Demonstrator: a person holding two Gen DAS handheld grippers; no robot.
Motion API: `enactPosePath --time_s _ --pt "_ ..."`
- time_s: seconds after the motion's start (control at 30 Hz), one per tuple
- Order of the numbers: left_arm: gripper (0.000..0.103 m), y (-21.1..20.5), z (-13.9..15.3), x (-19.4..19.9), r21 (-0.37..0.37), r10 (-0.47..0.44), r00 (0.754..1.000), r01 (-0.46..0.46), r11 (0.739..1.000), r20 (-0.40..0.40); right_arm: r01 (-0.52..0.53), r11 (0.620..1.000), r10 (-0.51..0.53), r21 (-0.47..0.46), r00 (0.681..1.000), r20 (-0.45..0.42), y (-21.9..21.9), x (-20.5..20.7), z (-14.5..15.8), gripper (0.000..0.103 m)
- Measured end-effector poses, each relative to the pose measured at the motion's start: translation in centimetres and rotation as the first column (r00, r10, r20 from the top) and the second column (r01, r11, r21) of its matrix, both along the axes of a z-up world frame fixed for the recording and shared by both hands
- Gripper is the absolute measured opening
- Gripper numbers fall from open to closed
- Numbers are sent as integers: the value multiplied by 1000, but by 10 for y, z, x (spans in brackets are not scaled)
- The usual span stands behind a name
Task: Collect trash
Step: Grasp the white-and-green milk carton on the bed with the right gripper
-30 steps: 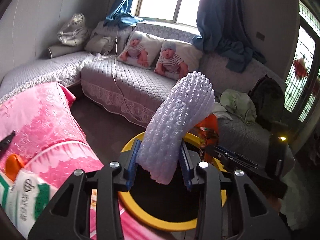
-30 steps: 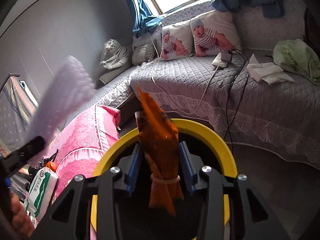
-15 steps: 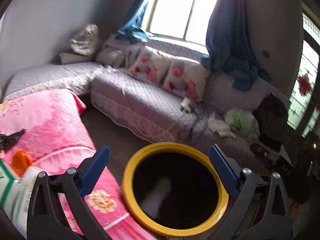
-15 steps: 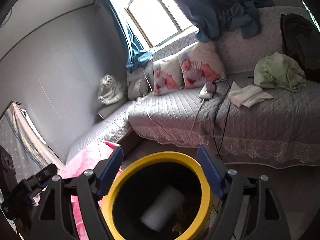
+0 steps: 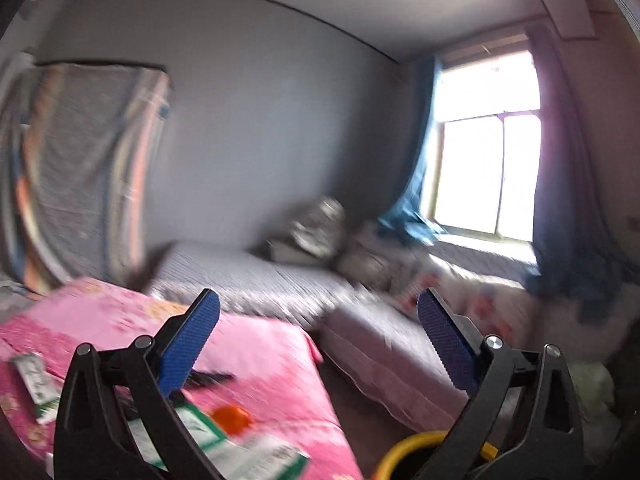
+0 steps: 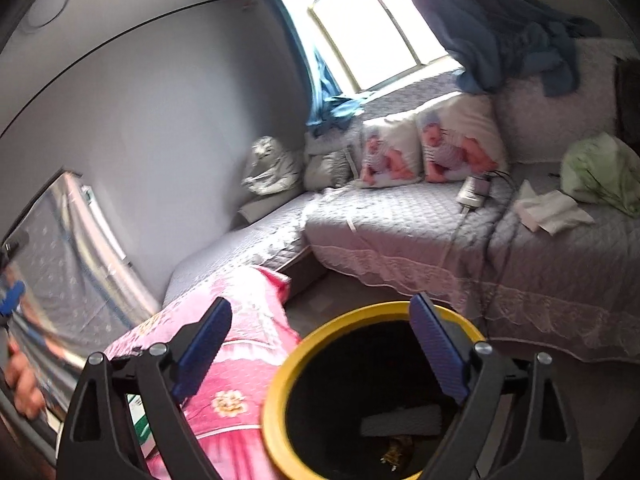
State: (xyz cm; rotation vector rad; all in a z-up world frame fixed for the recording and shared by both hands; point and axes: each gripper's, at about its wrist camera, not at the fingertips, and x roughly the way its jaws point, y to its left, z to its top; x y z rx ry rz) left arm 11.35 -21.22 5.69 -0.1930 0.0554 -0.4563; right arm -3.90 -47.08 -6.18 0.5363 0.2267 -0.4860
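Observation:
In the right wrist view the yellow-rimmed black bin stands just below my right gripper. Its jaws are opening, with nothing between them. At the bottom of the bin lie the white foam sleeve and a scrap of orange wrapper. My left gripper is open wide and empty, pointing level over the pink-covered table; the picture is blurred. On that table lie an orange piece, green-and-white packets and a dark flat thing. Only a sliver of the bin rim shows in the left view.
A grey quilted corner sofa runs along the walls, with two printed pillows, a charger and cable, white tissue and a green cloth. A person's hand shows at the left edge.
Both grippers opened and dropped their loads: the foam sleeve and the orange wrapper fell into the bin. The left gripper rose and swung left toward the pink table; the right one rose.

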Motion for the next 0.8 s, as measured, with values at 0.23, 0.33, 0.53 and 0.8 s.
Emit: enactPosePath --time_s 0.23,0.33,0.53,0.8 --pt "95 73 19 1 -59 67 998 -66 996 7 -163 983 163 -89 987 -1 46 33 20 94" --pt "95 116 25 6 -58 117 993 -117 991 -5 -257 952 252 -166 966 -48 75 54 25 94" --pt "95 233 13 5 -23 270 962 -269 963 30 -582 764 546 -280 813 -202 164 109 33 94" --pt "95 367 -44 -21 103 259 966 -258 961 6 -951 244 817 -191 307 -487 354 231 31 94"
